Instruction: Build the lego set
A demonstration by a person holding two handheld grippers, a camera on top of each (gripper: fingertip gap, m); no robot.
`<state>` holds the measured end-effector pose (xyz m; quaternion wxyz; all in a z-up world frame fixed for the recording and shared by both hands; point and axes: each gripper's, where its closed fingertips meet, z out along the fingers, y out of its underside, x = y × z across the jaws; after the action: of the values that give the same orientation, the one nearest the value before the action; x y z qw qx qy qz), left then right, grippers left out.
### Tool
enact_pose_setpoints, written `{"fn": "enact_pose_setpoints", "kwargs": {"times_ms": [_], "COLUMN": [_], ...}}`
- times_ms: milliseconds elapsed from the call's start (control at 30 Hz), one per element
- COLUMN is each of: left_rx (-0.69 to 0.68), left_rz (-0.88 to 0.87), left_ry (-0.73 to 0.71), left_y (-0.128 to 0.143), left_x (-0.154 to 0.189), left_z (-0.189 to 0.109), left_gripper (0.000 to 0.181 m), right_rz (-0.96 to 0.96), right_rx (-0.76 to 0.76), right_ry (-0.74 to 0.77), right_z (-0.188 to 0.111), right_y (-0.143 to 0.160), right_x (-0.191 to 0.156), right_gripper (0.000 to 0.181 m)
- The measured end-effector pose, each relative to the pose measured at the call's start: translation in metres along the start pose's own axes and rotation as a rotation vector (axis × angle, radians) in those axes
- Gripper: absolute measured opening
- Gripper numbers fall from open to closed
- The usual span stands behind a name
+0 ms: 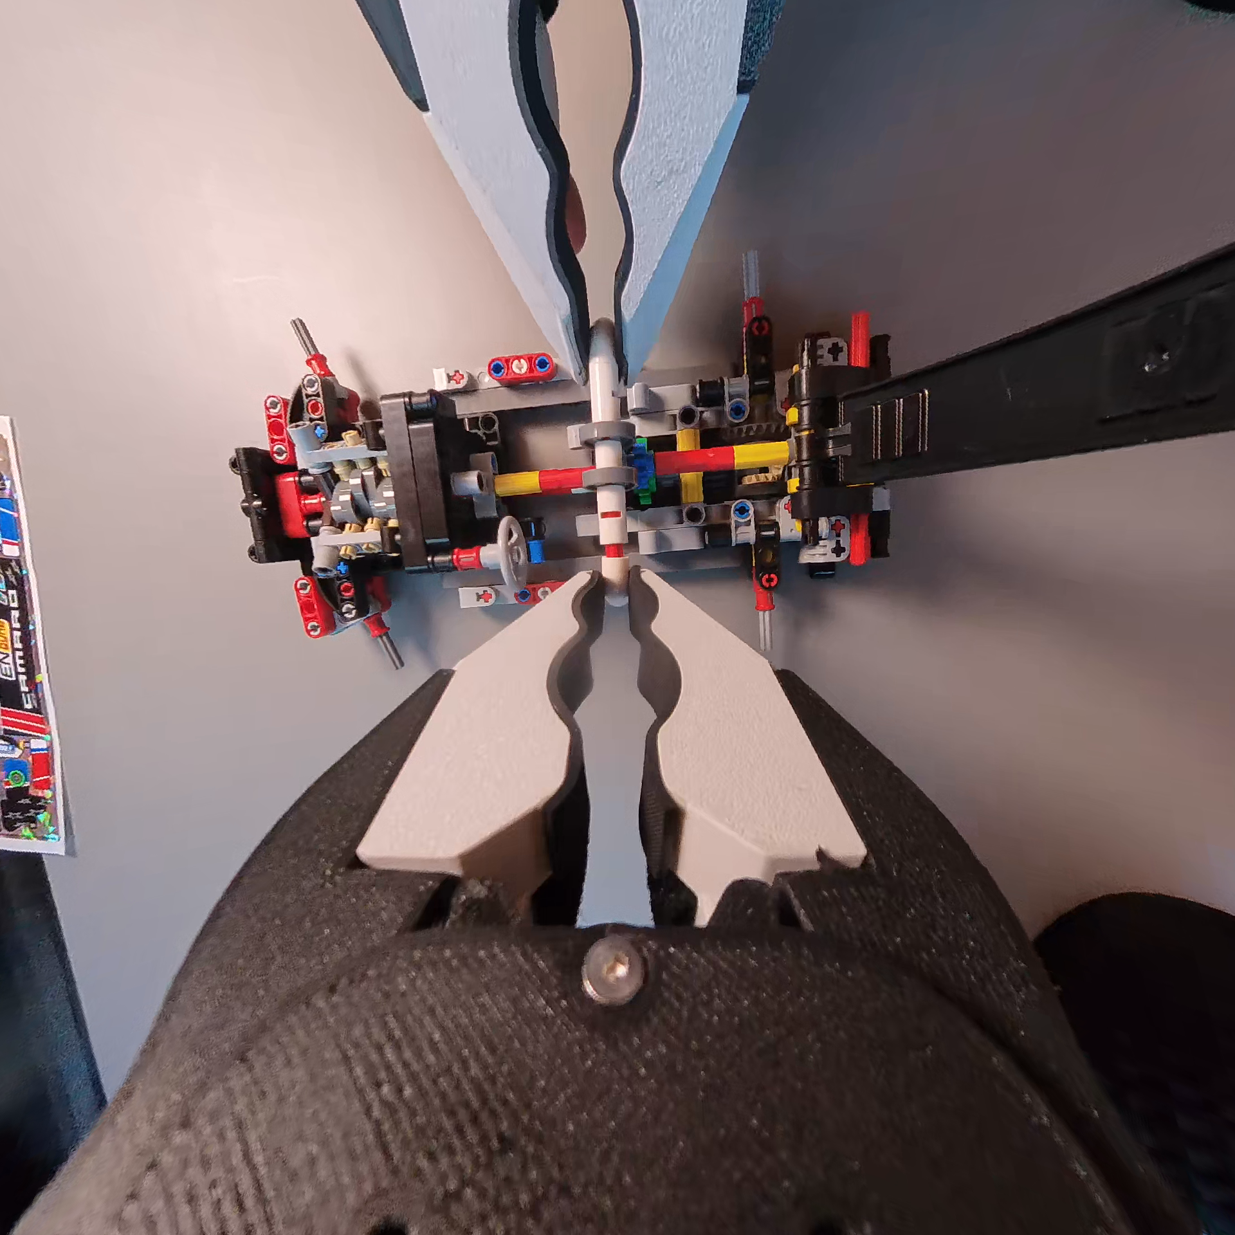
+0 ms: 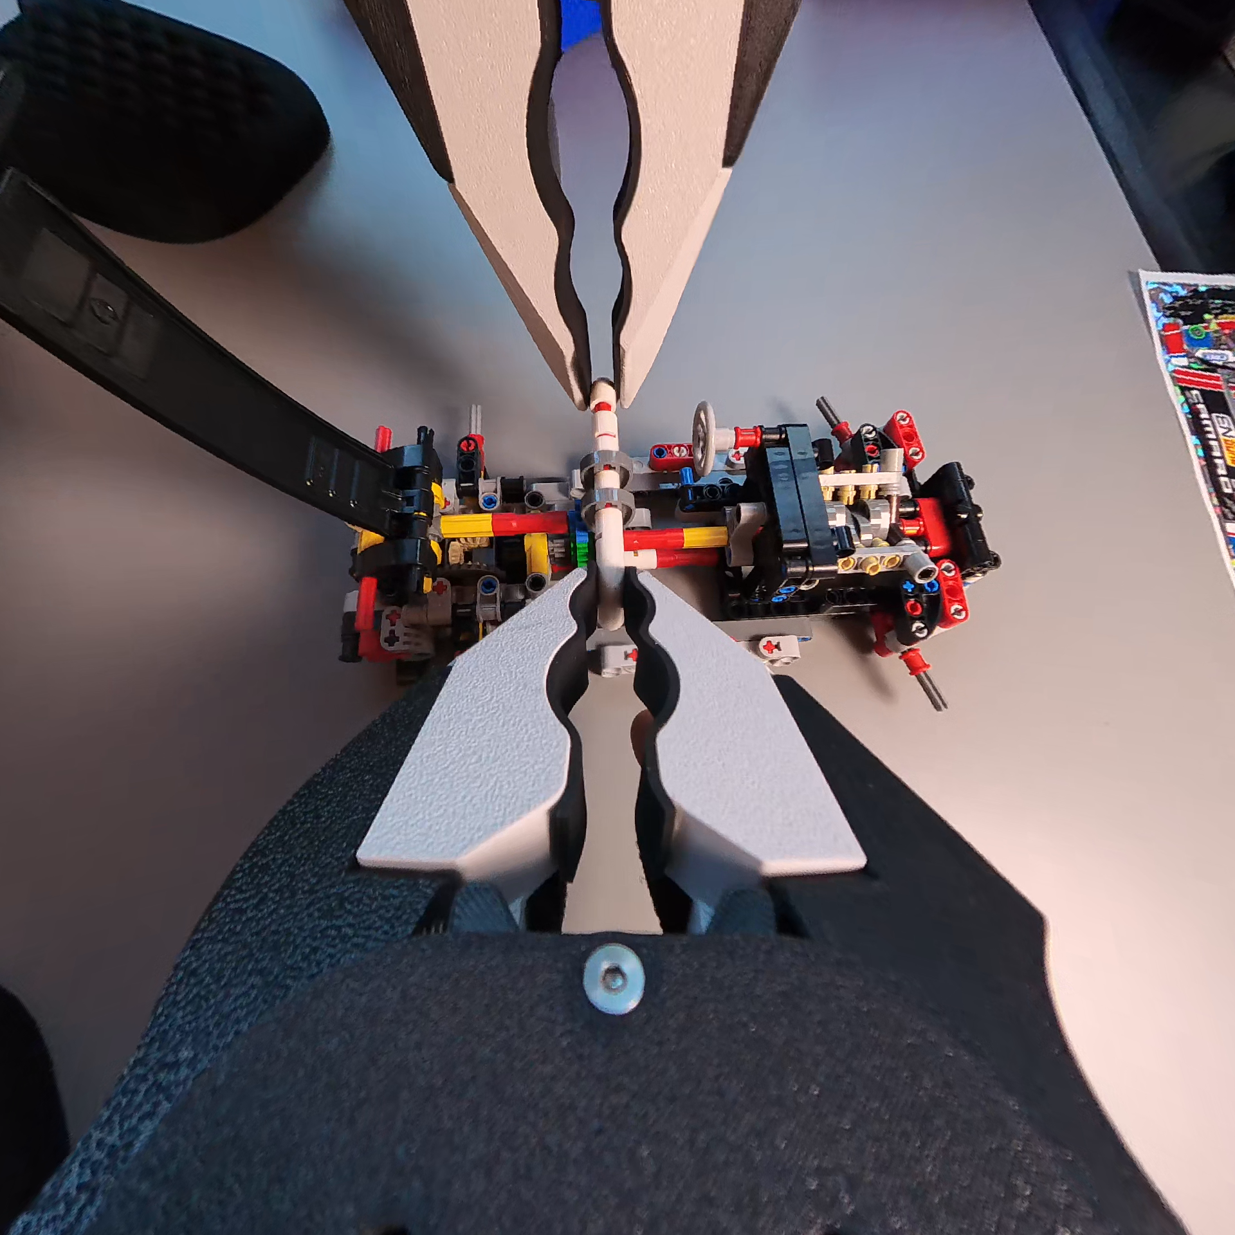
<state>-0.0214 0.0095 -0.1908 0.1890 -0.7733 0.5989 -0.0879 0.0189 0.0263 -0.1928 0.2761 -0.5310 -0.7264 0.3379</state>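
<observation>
At nine o'clock in the left wrist view, the sticker sheet (image 1: 27, 641) lies at the table's (image 1: 167, 234) edge, well apart from the work so it stays out of our way. Moving right, the lego car frame (image 1: 568, 468) rests flat at the centre, its steering wheel (image 1: 511, 551) near seven o'clock of the middle. We hold the white tube (image 1: 611, 481) crosswise over the frame. Our left claw (image 1: 613, 588) pinches its near end from six o'clock, narrow. Our right claw (image 1: 605, 354) grips the far bent end from twelve o'clock, narrow too. Gripping both ends probably keeps the tube level as we press it down. At three o'clock, a black strap (image 1: 1036, 394) reaches the frame's rear, possibly steadying it.
</observation>
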Motion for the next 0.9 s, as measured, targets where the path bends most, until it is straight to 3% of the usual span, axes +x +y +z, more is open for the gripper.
{"fn": "enact_pose_setpoints", "kwargs": {"times_ms": [167,400,567,700,900], "left_rx": [-0.073,-0.056,0.042,0.045,-0.052], "left_rz": [0.014,0.003,-0.097,-0.146,-0.011], "left_ry": [-0.013,0.003,0.111,0.174,-0.066], "left_y": [0.001,-0.003,-0.01,-0.005,-0.003], "left_x": [-0.001,0.0,0.005,0.011,0.0], "left_z": [0.003,0.001,-0.003,0.004,0.003], "left_gripper": [0.003,0.003,0.003,0.004,0.004], "right_rz": [0.028,0.036,0.033,0.016,0.038], "right_rx": [0.025,0.023,0.019,0.015,0.01], "right_ry": [-0.005,0.0,0.01,0.01,0.002], "right_z": [0.0,0.0,-0.001,0.0,0.002], "right_y": [-0.002,0.0,0.001,-0.003,-0.001], "right_x": [0.0,0.0,0.001,-0.001,-0.003], "right_gripper": [0.004,0.004,0.005,0.005,0.005]}}
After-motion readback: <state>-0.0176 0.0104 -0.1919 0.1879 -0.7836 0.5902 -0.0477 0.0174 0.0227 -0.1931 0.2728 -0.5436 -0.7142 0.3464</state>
